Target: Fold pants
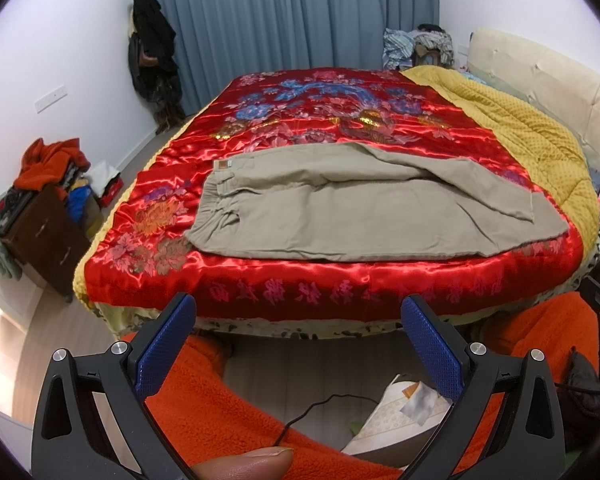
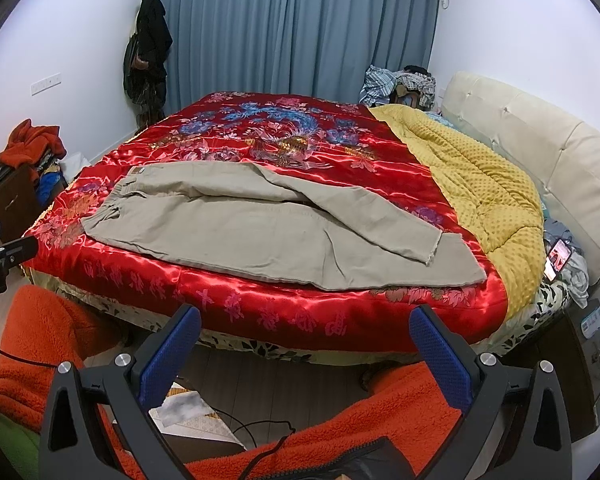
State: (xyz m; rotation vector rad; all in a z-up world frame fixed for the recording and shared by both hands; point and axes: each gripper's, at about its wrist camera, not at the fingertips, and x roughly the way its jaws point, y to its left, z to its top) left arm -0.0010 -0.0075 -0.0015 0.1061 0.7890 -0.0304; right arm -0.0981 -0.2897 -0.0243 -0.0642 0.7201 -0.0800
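Room: bedroom with blue curtains (image 1: pixel 284 12) behind a bed whose red satin quilt (image 1: pixel 308 120) serves as the folding surface; a cream headboard (image 2: pixel 540 148) stands at the right.
Pants: the khaki pants (image 1: pixel 340 208) lie flat on the near half of the quilt, waistband (image 1: pixel 216 196) to the left, leg ends to the right.
Progress: one leg appears already laid over the other, though askew, its hem (image 2: pixel 428 258) stopping short of the lower leg's end; the crosswise folds are judged to be left.
Left gripper: the left gripper (image 1: pixel 298 344) hangs below the bed edge, jaws spread wide, holding nothing, well apart from the pants.
Right gripper: the right gripper (image 2: pixel 304 352) is likewise wide open and empty, off the near edge of the bed.
Surroundings: a yellow blanket (image 2: pixel 480 184) is bunched just beside the leg ends; a phone (image 2: pixel 558 262) lies near the headboard; clothes are heaped on a dresser (image 1: pixel 40 232) at the left.
Obstacles: nothing rests on the pants; the slick satin may let the cloth slide, and the blanket crowds the right end.
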